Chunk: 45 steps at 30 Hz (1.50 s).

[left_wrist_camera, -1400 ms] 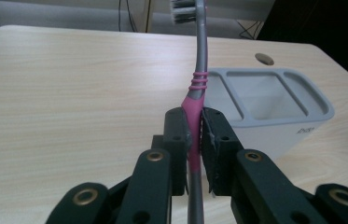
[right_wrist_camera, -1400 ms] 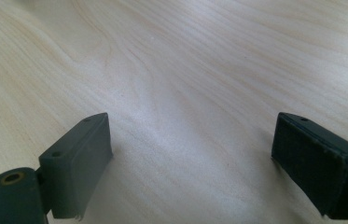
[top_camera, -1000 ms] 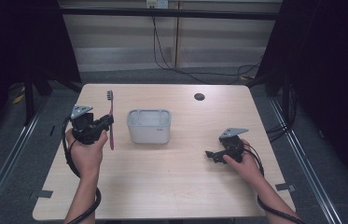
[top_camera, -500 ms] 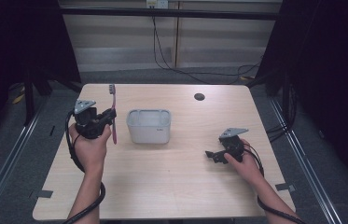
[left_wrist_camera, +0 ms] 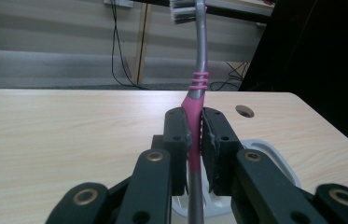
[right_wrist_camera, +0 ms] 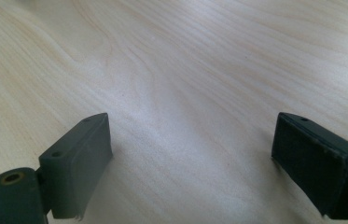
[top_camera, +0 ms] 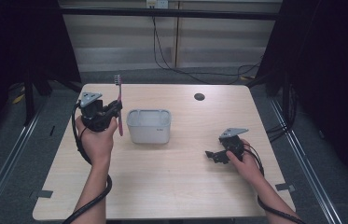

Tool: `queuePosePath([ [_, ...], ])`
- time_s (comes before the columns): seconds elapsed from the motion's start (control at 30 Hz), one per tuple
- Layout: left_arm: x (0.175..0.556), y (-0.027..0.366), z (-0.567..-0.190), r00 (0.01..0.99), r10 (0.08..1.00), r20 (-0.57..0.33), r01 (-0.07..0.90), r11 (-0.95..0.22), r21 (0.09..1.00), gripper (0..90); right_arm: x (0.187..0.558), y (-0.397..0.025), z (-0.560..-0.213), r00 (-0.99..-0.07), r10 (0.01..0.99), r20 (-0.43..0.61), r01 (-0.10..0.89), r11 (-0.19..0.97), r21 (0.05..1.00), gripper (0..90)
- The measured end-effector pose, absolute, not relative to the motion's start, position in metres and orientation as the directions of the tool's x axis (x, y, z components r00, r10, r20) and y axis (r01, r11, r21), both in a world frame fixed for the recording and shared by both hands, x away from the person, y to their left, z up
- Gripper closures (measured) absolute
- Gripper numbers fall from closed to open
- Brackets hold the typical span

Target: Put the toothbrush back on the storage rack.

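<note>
The left hand-held gripper (top_camera: 111,111) is clamped on a pink-and-grey toothbrush (top_camera: 120,105), pinching it on the pink part of the handle. From where I stand, the toothbrush is held off the surface (top_camera: 171,186) and close to upright: its long axis runs up and down, bristle head at the top, the tail of the handle hanging below the jaws. In the left gripper view the toothbrush (left_wrist_camera: 196,107) rises straight between the two black jaws, with the white bristles at the very top edge of the picture.

The relation that matters is toothbrush to the pale grey rectangular container (top_camera: 149,126). The container stands just to the right of the left hand-held gripper, near but not touching the brush, its open mouth facing up. In the left gripper view its rim (left_wrist_camera: 274,156) peeks out below and to the right of the jaws. I judge that the brush wants only a short carry to the right and then a lowering, tail first, since its axis already suits a drop into the opening.

The right hand-held gripper (top_camera: 214,155) rests well apart on the right of the surface, jaws spread wide over bare wood (right_wrist_camera: 195,93), holding nothing. The left hand is clearly the nearer one.

A faint mark sits on the container's front wall, too small to read. No other writing is legible.
</note>
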<state>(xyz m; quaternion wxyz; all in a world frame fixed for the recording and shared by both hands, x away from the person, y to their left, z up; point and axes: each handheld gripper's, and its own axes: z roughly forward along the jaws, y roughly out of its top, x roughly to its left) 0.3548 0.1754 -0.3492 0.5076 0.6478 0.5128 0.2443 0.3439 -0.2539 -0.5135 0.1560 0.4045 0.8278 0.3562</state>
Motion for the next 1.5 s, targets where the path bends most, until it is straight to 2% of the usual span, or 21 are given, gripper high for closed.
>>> queuePosePath([
  [0.83, 0.373, 0.159, -0.338, 0.378, 0.901, -0.214, 0.372, 0.064, 0.926, 80.9, 0.344, -0.254, -0.514, -0.625, 0.78, 0.028, 0.557, 0.42, 0.717, 11.4],
  [1.5, 0.385, 0.141, -0.339, 0.392, 0.9, -0.189, 0.346, 0.046, 0.937, 80.8, 0.344, -0.254, -0.514, -0.625, 0.78, 0.028, 0.557, 0.42, 0.716, 11.3],
])
